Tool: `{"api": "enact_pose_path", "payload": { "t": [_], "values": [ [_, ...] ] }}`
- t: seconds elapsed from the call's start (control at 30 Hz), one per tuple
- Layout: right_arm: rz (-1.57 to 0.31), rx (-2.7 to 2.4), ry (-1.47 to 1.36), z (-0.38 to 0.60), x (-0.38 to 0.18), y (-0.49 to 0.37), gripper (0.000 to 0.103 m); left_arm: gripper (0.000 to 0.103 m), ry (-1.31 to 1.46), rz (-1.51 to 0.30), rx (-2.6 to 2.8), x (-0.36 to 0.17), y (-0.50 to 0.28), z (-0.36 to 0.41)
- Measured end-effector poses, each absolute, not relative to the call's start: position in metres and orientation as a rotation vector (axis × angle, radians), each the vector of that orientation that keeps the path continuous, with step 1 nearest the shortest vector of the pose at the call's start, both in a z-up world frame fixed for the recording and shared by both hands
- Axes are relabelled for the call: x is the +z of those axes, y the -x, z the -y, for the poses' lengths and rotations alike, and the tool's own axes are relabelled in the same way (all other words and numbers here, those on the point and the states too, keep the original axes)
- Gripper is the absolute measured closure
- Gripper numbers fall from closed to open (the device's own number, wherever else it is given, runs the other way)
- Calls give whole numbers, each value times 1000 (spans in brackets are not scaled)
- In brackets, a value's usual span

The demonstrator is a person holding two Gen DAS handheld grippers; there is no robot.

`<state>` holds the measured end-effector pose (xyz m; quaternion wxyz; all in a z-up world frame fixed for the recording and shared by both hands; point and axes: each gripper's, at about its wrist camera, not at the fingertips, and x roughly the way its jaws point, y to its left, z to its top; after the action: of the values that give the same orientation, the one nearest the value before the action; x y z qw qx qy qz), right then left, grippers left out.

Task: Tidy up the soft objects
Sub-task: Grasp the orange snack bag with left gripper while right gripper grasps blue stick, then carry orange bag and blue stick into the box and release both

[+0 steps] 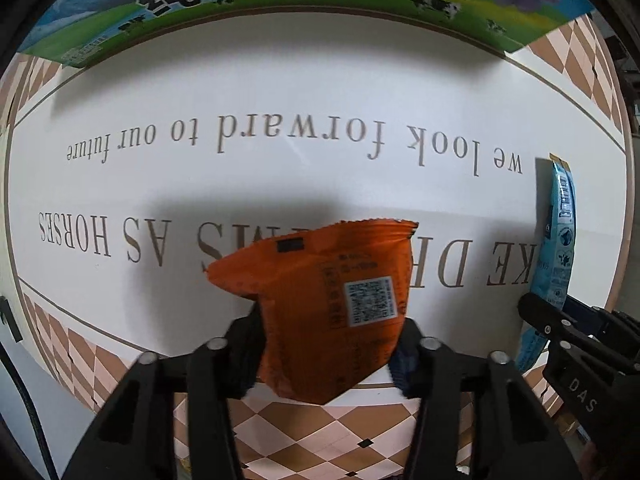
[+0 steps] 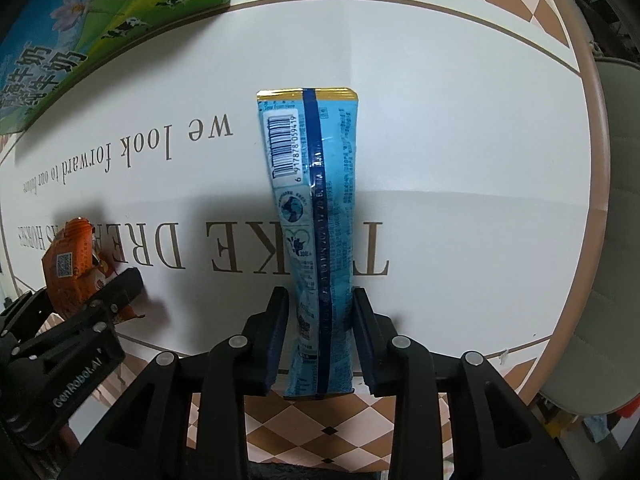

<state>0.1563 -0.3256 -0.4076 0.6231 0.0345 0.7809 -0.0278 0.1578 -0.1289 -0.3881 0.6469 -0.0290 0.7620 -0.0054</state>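
The left tool squeezes an orange snack bag at the bottom middle. The right tool squeezes a long blue packet in the middle, over the white desk. A green box sits on top.

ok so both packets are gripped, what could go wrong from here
1. The left gripper holds the orange packet only near its bottom end, so the soft bag could flop or slip out.
2. The blue packet is long and pinched low by the right gripper; its free end may droop or swing.
3. The two grippers are close side by side, so they could bump when heading for the green box.
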Motion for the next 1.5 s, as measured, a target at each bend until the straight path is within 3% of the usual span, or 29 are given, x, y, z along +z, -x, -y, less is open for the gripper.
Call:
{"api": "enact_pose_path", "payload": {
  "t": [0.23,0.43,0.7,0.9,1.07,1.2,1.5],
  "values": [
    [-1775,-41,-58,301,-408,-147,86,65,125,-1746,-28,-384,-153,107],
    [-1728,33,-123,286,-378,-136,88,65,128,-1678,-81,-332,-138,94],
    [-1547,164,-205,262,-266,-140,88,65,152,-1483,-186,-204,-157,59],
    [-1375,202,-195,253,-167,-206,88,65,102,-1384,-189,-151,-238,46],
    [-1327,125,-91,243,-149,-305,88,65,37,-1420,-113,-178,-338,39],
    [-1399,34,-47,240,-191,-383,88,65,22,-1492,-74,-219,-398,23],
    [-1557,-36,-7,229,-295,-450,88,65,-30,-1638,-53,-289,-464,18]
  ]
}}
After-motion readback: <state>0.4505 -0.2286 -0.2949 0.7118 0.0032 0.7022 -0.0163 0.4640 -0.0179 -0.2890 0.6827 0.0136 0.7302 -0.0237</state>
